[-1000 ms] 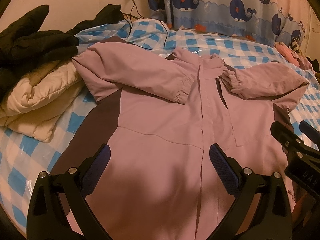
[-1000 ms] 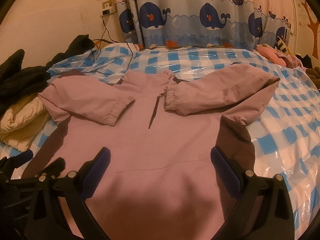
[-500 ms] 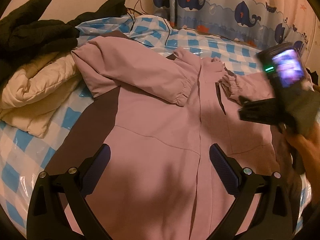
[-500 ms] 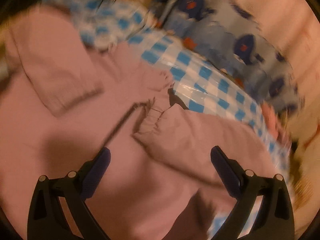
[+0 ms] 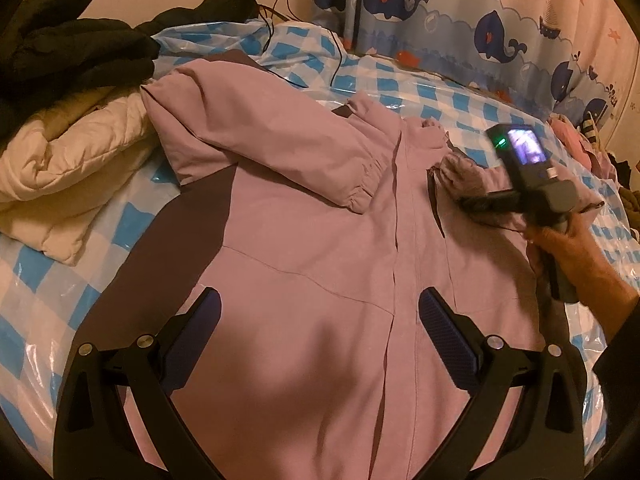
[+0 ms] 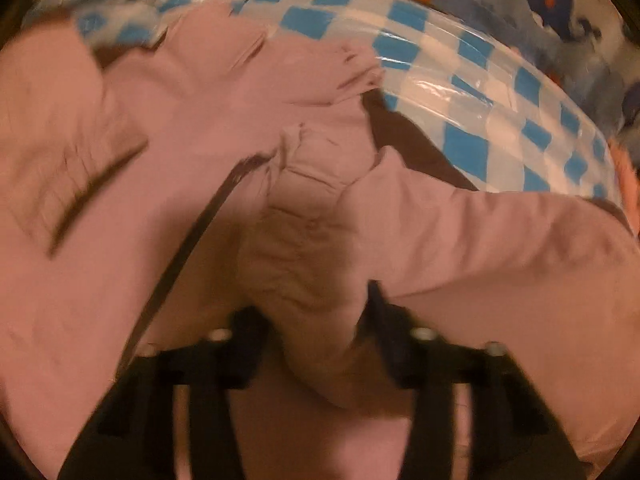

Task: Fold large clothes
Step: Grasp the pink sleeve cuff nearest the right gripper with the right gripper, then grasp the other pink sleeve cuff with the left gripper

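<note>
Jacket [image 5: 320,264]: lay flat on bed [image 5: 460,100].
Right claw [image 6: 320,320]: jaws closing on right sleeve cuff [image 6: 312,240].
Left claw [image 5: 320,328]: open, empty, above hem.

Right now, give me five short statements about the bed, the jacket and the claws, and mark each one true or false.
1. The pink jacket lies spread on a blue-and-white checked cover. True.
2. The left claw is clamped on the jacket's hem. False: its jaws stand wide apart with nothing between them.
3. The right claw has the cuff end of a sleeve between its jaws, which are closing. True.
4. Both sleeves are stretched straight out to the sides. False: both are folded in across the chest.
5. A cream quilted garment lies beside the jacket with dark clothes on top of it. True.
</note>
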`<state>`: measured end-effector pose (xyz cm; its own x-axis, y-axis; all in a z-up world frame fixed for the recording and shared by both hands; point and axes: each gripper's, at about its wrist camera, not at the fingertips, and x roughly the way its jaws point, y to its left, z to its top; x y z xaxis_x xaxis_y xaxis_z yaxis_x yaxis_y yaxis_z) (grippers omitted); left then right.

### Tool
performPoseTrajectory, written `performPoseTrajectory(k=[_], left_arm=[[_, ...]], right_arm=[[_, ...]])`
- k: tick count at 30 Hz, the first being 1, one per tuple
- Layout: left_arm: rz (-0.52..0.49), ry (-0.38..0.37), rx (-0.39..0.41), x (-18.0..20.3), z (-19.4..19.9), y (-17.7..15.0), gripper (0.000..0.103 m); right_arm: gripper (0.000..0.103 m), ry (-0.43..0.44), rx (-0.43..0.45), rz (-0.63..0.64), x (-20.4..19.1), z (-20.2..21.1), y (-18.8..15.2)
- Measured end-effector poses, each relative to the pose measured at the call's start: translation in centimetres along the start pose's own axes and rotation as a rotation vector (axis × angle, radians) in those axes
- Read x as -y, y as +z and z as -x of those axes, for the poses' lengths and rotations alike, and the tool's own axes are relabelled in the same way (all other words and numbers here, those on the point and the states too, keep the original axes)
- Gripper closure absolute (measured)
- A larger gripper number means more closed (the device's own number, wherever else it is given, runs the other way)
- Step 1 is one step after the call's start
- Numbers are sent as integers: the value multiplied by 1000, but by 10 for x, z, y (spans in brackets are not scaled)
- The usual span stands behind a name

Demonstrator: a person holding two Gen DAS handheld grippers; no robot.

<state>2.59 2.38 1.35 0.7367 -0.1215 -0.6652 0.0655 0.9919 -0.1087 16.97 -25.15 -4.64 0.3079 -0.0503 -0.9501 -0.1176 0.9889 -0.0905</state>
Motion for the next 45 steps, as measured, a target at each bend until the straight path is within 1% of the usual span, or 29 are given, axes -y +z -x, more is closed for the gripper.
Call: performPoseTrajectory(k=[1,3,5,9,10,12,13,15,17,19,20,21,22,23,24,26,27,29,30,31,33,34,36,37,39,40,42,43,45], left_arm=[[1,-1,-4,1,-1,0,8],[0,-10,-9,4,-3,-1,8],[-15,-7,-10,7,-5,-3,8],[-29,3,-21,12,-8,-6,8],[-31,6,-25,13,-10,-7,8],[-32,9,-40,15,-14,-8,8],[-35,12,-46,17,-16,-9,8],[-41,16,-56,21,-19,-11,8],[-45,19,-68,24,-22,-12,8],[-50,22,-79,29,-26,-13,8],[-49,20,-87,31,-28,-13,8],[-46,16,-92,32,-29,-13,8],[-42,9,-98,34,-30,-13,8],[-39,3,-102,34,-30,-14,8],[-39,-2,-102,36,-29,-13,8],[-48,-1,-93,37,-26,-13,8],[-50,2,-92,36,-25,-13,8],[-51,10,-87,33,-24,-10,8],[-51,19,-80,29,-23,-9,8],[-52,32,-72,24,-22,-7,8],[-88,69,-41,19,-20,-3,8],[-125,87,-25,18,-19,-1,8],[-206,104,0,18,-23,6,8],[-254,113,5,19,-28,11,8],[-380,128,16,27,-41,23,8],[-452,134,23,33,-47,26,8],[-621,124,49,49,-59,32,8],[-699,108,44,55,-69,34,8],[-791,67,1,63,-86,40,8]], right_arm=[[77,31,14,-32,9,6,1],[78,84,68,-103,29,24,3],[79,139,154,-189,52,49,3],[79,228,358,-385,126,118,-10],[79,233,391,-418,142,131,-14],[79,230,476,-528,194,166,-34],[79,223,498,-565,210,178,-44],[79,184,540,-681,266,199,-71],[79,115,541,-780,312,209,-104],[76,50,493,-844,342,205,-131],[75,1,446,-912,364,197,-156],[67,-24,415,-964,377,191,-175],[53,-33,388,-1012,389,186,-193],[48,-54,340,-1112,405,176,-225],[46,-73,327,-1180,414,174,-248],[46,-80,343,-1290,418,176,-290],[45,-83,362,-1319,415,180,-307],[44,-84,418,-1287,396,191,-317],[38,-80,451,-1251,380,199,-317],[35,-45,500,-1200,357,208,-313],[30,27,543,-1121,321,215,-302],[25,83,554,-1071,297,216,-293],[23,270,547,-961,236,205,-262],[23,337,543,-943,214,201,-255],[23,548,513,-901,151,181,-227],[23,627,495,-898,122,172,-217],[23,750,453,-895,78,155,-200],[23,780,445,-898,63,150,-196],[23,806,422,-904,39,132,-188]])
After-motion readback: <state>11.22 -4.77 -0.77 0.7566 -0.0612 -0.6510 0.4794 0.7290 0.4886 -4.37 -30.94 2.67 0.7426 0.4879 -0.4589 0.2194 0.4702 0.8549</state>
